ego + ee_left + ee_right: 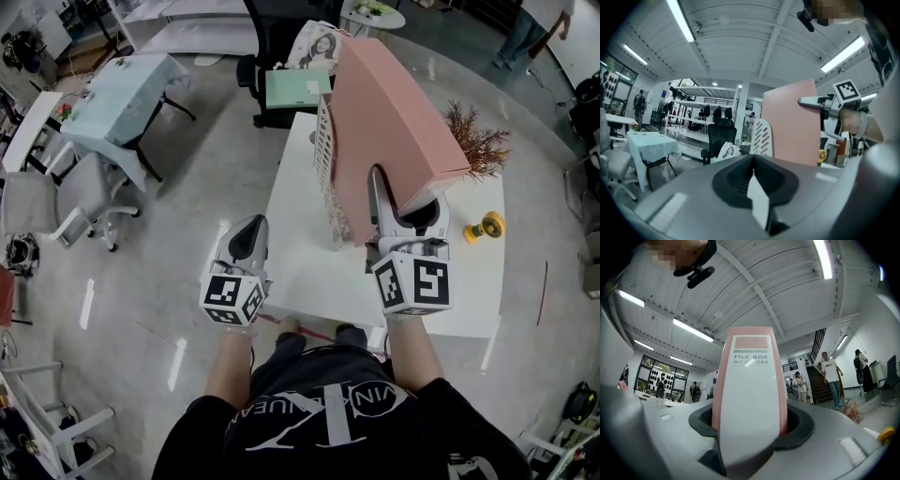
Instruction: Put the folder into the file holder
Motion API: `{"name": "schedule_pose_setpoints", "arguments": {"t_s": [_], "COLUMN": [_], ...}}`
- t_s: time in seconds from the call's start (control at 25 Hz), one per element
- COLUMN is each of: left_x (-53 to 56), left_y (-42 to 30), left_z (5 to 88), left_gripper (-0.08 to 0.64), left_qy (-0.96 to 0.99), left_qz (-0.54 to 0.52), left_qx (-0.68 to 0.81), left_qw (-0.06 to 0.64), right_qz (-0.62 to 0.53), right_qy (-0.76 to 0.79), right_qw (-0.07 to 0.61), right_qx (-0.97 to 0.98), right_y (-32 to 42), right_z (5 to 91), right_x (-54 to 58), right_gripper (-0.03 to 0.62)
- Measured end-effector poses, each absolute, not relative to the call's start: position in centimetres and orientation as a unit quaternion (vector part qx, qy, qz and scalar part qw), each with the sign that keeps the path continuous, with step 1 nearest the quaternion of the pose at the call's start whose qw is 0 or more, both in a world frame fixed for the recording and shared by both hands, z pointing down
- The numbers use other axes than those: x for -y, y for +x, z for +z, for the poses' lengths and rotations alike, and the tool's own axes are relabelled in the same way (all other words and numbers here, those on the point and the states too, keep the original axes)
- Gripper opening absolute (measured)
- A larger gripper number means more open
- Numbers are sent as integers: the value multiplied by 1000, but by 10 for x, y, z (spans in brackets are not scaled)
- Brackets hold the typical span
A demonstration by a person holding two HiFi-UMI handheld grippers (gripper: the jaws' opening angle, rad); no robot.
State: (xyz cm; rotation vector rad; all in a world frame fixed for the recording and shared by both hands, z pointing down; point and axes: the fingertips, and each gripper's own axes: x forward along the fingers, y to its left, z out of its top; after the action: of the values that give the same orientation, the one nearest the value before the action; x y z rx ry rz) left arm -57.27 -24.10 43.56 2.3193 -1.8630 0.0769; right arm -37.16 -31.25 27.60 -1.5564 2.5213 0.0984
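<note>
- Right gripper [750, 427]: clamped across the narrow spine of the pink folder [394, 122], near its lower end. The spine label "FILE BOX" faces the gripper's camera.
- Folder: held aloft over the white bench [300, 272] and tilted, its lower corner just beside the white slotted file holder [325, 164]. Whether the two touch is unclear from overhead.
- File holder: upright on the bench's left part. Insertion is not yet done.
- Left gripper [247, 234]: closed on nothing, by the bench's left edge, well apart from the folder.
- Handling, judged: a stiff, boxy folder, probably light, with a smooth cover that could slip. Gripped at one end, its long body will tend to swing. A spine hold suits sliding it in edge-first.
- Risk, judged: the light holder may shift if nudged.
</note>
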Motion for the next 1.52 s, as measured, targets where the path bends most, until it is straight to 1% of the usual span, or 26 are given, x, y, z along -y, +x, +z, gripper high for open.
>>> {"name": "schedule_pose_setpoints", "arguments": {"t_s": [0.2,0.36,0.6,1.12,1.52], "left_x": [242,244,244,246,249], "left_y": [-571,-572,-573,-569,-561], "left_z": [443,445,448,456,455], "left_gripper": [0,0,0,0,0], "left_qy": [780,780,775,769,771], "left_qz": [25,24,21,19,15], "left_qx": [618,618,624,629,627], "left_qw": [93,96,101,108,109], "right_qz": [35,44,52,43,26], "right_qy": [-528,-532,-529,-519,-509], "right_qw": [98,118,125,87,23], "right_qx": [-843,-837,-838,-849,-860], "right_y": [-375,-374,-376,-385,-391], "right_z": [280,279,287,326,368], "right_x": [315,315,316,324,322], "right_gripper": [299,299,299,305,316]}}
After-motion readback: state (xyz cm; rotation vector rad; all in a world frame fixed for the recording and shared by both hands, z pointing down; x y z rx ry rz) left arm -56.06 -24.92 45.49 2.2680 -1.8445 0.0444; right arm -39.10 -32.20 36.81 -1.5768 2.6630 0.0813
